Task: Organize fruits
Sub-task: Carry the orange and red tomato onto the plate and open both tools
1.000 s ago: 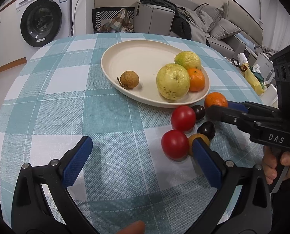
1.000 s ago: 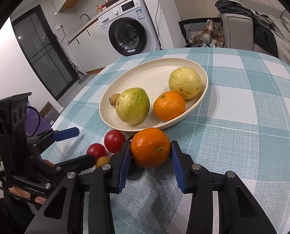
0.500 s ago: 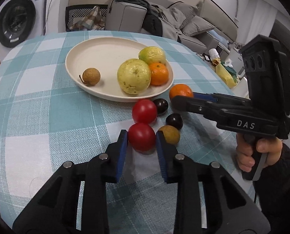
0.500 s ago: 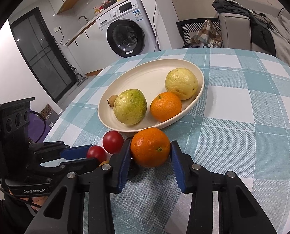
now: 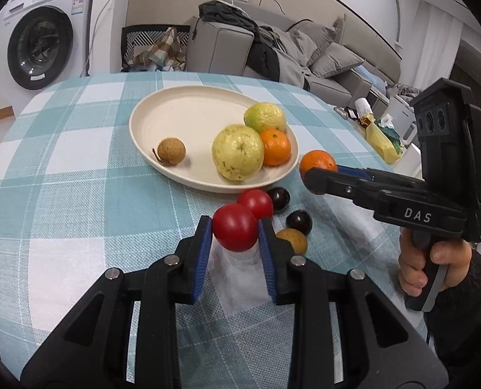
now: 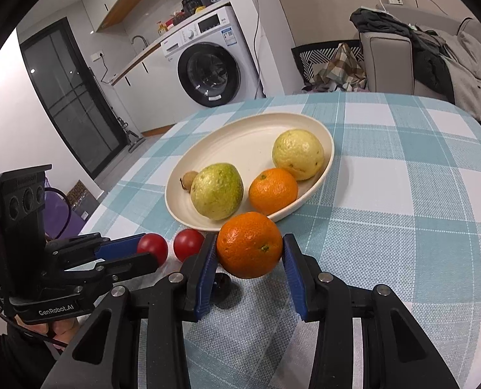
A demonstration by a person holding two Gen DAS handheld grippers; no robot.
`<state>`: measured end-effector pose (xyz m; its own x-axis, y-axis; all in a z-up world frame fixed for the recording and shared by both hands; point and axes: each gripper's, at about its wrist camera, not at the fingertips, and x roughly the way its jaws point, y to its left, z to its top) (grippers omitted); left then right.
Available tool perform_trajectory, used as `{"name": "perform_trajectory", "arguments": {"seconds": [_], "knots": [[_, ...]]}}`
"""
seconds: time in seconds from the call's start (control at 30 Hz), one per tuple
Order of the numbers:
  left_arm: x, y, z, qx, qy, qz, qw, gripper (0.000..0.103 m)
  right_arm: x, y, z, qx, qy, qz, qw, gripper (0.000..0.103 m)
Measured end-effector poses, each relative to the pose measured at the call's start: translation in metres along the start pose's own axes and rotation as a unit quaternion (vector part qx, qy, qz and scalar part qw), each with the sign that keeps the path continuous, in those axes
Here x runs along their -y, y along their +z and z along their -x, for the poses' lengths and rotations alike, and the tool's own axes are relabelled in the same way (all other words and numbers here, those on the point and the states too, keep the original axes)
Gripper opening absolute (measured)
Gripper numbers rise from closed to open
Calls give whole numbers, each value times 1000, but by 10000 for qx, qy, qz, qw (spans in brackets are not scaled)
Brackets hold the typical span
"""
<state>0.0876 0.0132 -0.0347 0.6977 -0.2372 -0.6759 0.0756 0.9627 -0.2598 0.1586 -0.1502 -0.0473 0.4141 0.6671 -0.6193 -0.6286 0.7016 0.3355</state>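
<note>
The left tongs (image 5: 235, 231) have just closed, and their blue pads now press both sides of a red tomato (image 5: 234, 230), at five o'clock from the cream plate (image 5: 162, 110) on the checked tabletop (image 5: 78, 194). The right tongs (image 6: 249, 253) are clamped on an orange (image 6: 249, 244) at six o'clock from the plate's near rim. A second tomato (image 5: 256, 201) sits just behind the gripped one.

Woven cloth, matt plate, glossy and dimpled fruit

The checked tablecloth (image 5: 78, 194) is coarse woven fabric; the cream plate (image 5: 188, 110) looks smooth and matt. The near tomato (image 5: 235, 231) is glossy and smooth, the orange (image 6: 249, 249) dimpled with a slight sheen. Each left gripper (image 5: 235, 236) finger is matt black plastic with a blue pad (image 5: 202, 253) and metal rivets.
</note>
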Motion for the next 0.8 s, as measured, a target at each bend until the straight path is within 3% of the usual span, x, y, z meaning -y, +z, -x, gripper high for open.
{"name": "perform_trajectory", "arguments": {"seconds": [0.2, 0.37, 0.8], "knots": [[-1, 12, 8, 260, 186, -81, 9995, 26, 2, 7, 10, 306, 5, -95, 9995, 41], [0, 26, 13, 437, 317, -135, 9984, 26, -1, 17, 19, 572, -346, 53, 9978, 41], [-8, 58, -3, 687, 654, -148, 9954, 26, -8, 45, 4, 585, -334, 232, 9975, 41]]}}
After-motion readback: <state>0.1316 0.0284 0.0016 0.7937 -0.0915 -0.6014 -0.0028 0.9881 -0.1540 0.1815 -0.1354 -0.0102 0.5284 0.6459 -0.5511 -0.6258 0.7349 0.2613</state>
